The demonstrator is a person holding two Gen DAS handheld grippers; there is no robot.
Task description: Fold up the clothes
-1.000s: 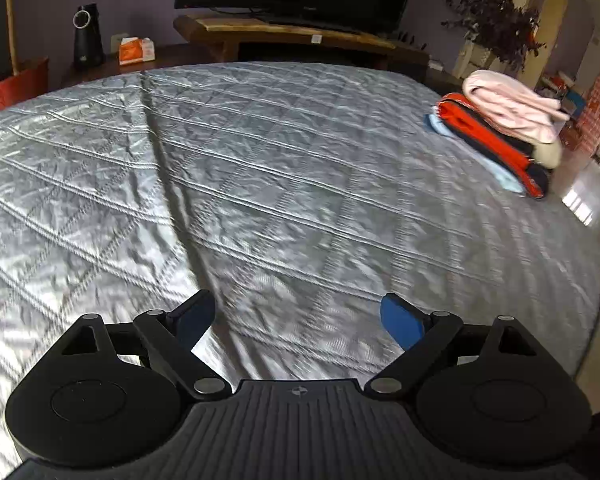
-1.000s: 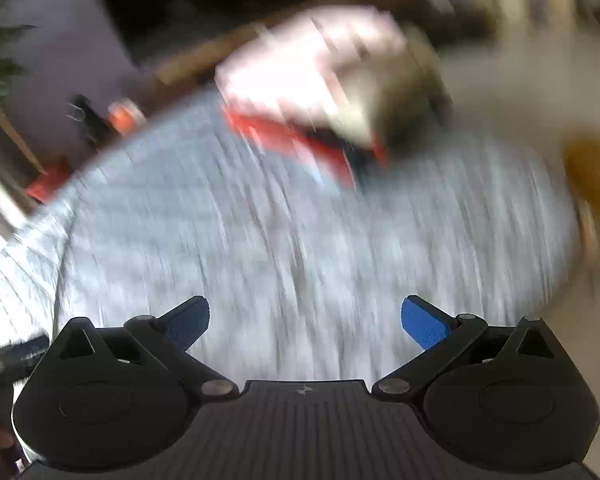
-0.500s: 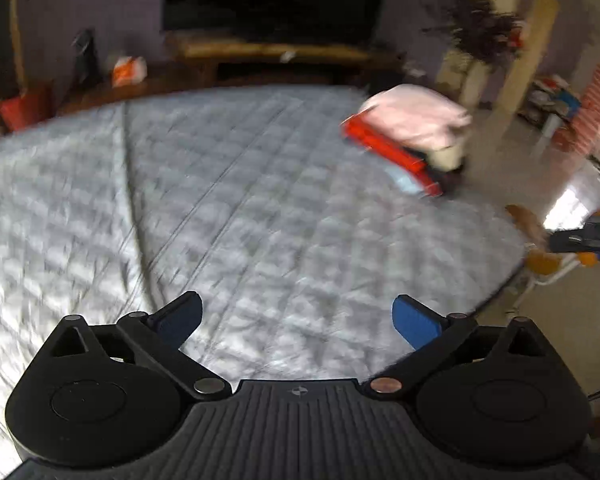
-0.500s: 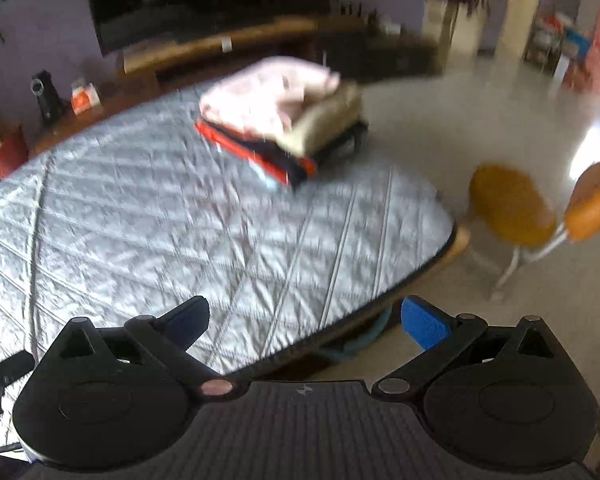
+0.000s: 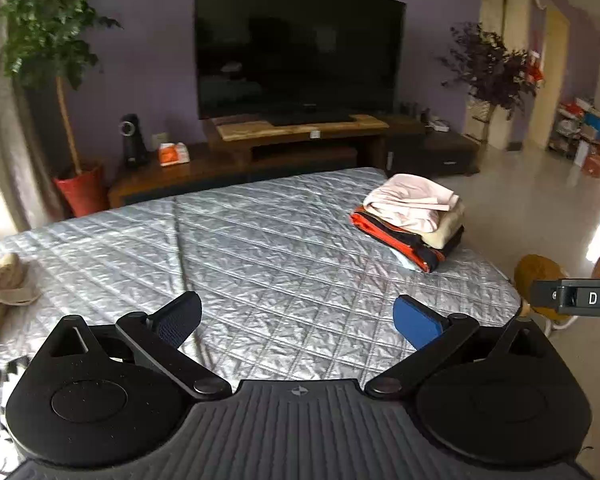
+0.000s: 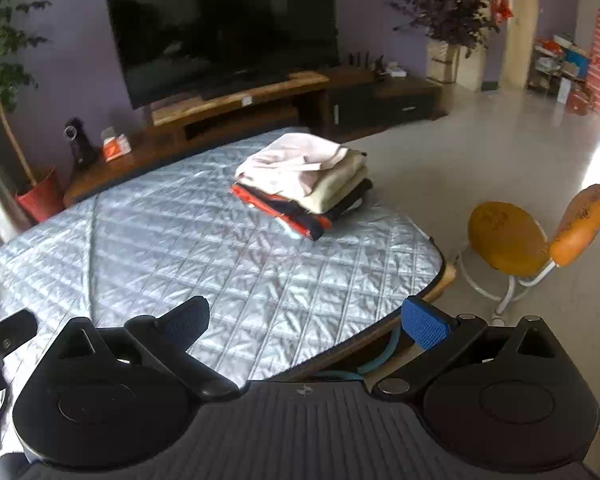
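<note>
Clothes (image 5: 410, 220) sit folded in a neat stack near the far right corner of a table (image 5: 260, 248), with a soft pale pink piece on top, a thick cream layer under it, then dark fabric w/ a glossy red-orange edge and a sliver of light blue at the bottom. Table is covered by a silvery quilted cloth, shiny and crinkled, stitched in a diamond grid, w/ one long crease running front to back; its near right edge is rounded. Left gripper (image 5: 296, 316) hangs above the near part of the table, jaws spread wide, nothing btwn them; its pads are flat, blue and finely textured, on black jointed arms. Right gripper (image 6: 306, 322) is the same build, jaws also wide apart and empty, over the table's rounded edge, well apart from the stack. A crumpled beige item (image 5: 0, 284) lies at the table's left edge; too little shows to tell what it is. Behind the table: a large dark flat TV (image 5: 296, 48) on a long low wood stand (image 5: 300, 136), against a purple wall. A leafy plant in a red pot (image 5: 80, 190) stands at left. On the glossy pale floor at right stands a chair (image 6: 508, 236) w/ round orange seat and back on thin white metal legs.
</note>
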